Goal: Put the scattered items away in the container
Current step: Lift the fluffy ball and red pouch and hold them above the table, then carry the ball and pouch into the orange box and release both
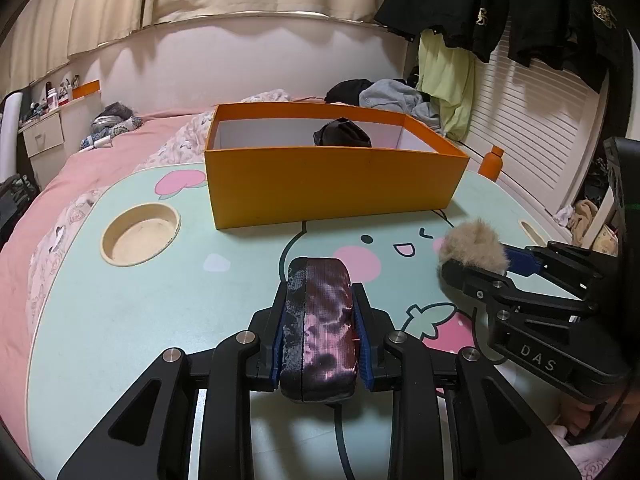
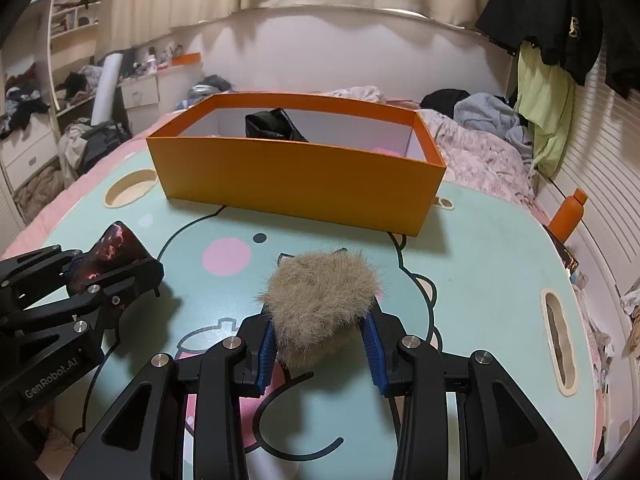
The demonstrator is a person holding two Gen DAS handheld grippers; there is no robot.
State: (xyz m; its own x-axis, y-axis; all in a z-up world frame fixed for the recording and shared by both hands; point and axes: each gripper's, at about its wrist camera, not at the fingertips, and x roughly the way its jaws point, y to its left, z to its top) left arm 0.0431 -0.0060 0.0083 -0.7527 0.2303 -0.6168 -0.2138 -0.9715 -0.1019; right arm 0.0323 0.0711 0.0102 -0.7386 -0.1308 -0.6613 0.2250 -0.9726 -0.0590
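Note:
My left gripper [image 1: 320, 292] is shut on a dark pouch with pink mottling [image 1: 320, 320], held just above the mint-green lap table [image 1: 140, 300]. The right wrist view shows that gripper [image 2: 116, 264] and pouch [image 2: 116, 246] at the left. My right gripper [image 2: 320, 320] is shut on a tan furry ball [image 2: 320, 292], its blue pads sunk into the fur. It appears at the right of the left wrist view, gripper [image 1: 476, 260] and ball [image 1: 472, 244]. Behind both stands an open orange box [image 1: 332, 184] [image 2: 296, 184] with a black bundle [image 1: 342, 132] [image 2: 272, 124] inside.
The table has a round cup recess [image 1: 140, 236] at the left and a slot [image 2: 560, 336] at the right. An orange bottle [image 2: 568, 216] stands off the table's right edge. A pink bed with heaped clothes [image 2: 488, 116] lies beyond the box.

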